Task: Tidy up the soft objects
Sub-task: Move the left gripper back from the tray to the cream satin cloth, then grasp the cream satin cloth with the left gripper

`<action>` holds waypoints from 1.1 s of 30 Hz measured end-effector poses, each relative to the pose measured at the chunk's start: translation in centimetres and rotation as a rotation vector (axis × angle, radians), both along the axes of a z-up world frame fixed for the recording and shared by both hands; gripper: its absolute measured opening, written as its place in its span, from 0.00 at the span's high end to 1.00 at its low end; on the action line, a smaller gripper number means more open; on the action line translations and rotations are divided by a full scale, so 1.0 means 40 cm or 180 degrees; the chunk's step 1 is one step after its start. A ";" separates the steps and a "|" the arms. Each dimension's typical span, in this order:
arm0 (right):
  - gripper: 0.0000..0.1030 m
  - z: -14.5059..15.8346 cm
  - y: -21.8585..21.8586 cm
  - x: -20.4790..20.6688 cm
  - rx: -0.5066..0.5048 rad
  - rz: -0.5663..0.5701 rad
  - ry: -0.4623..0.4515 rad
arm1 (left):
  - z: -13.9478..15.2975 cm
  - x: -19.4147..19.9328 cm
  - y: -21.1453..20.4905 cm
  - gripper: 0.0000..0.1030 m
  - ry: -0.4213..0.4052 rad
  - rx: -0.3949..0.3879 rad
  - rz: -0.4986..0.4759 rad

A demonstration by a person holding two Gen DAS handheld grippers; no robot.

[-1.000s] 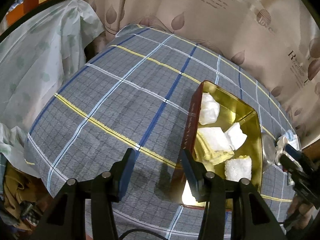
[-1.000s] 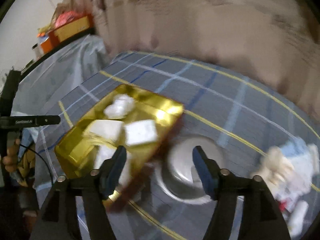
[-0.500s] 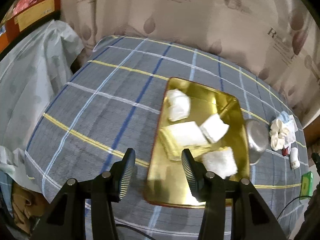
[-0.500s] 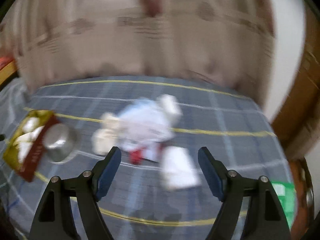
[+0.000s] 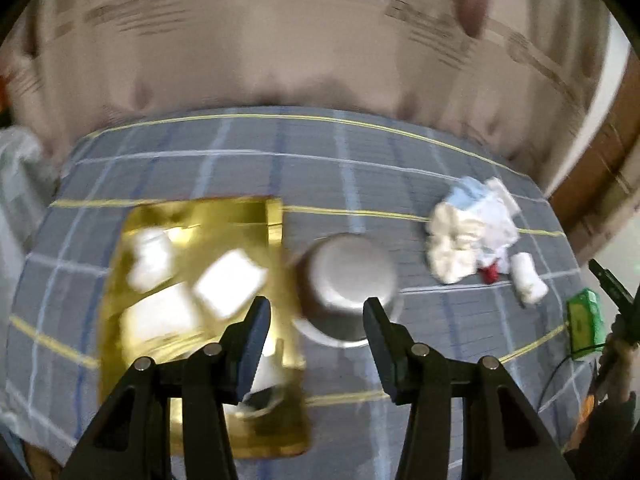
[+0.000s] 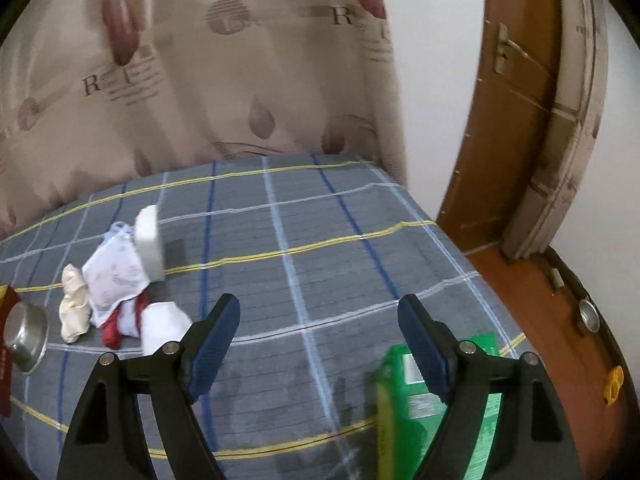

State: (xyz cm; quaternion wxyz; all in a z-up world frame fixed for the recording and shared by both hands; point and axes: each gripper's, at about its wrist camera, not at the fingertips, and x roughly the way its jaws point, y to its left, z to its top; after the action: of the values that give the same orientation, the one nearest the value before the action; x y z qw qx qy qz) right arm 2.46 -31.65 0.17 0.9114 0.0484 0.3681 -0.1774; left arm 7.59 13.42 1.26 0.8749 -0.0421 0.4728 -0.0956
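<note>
Gold tin (image 5: 276, 224) already holds white folded pieces; the remaining soft pile (image 6: 116, 284) lies at ten o'clock of my right gripper (image 6: 320, 336), jaws opening, empty. Left gripper (image 5: 316, 336) hangs released over the steel bowl (image 5: 344, 280).

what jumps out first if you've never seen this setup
The shiny gold tray on the left of the plaid cloth, holding white folded pieces. An upturned steel bowl sits just right of it. Further right lies a loose heap of pale cloths, near a green packet at the edge.
</note>
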 end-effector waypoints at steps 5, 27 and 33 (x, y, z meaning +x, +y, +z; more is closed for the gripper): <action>0.22 -0.013 -0.063 -0.012 0.0019 -0.0284 0.0040 | -0.025 0.062 -0.149 0.52 0.0038 -0.0031 -0.0320; 0.14 -0.051 -0.192 -0.057 0.0429 -0.0842 -0.0045 | -0.161 0.208 -0.487 0.52 0.0225 0.0095 -0.0842; 0.14 -0.056 -0.176 -0.051 0.0490 -0.0779 -0.0076 | -0.203 0.257 -0.497 0.52 0.0290 0.0147 -0.0662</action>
State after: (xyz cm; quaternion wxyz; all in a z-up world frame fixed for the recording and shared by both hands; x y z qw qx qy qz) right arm 0.43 -38.68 -2.08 0.8809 0.1648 0.3610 -0.2579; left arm 17.88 -6.47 -6.85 0.8386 0.0231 0.5160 -0.1729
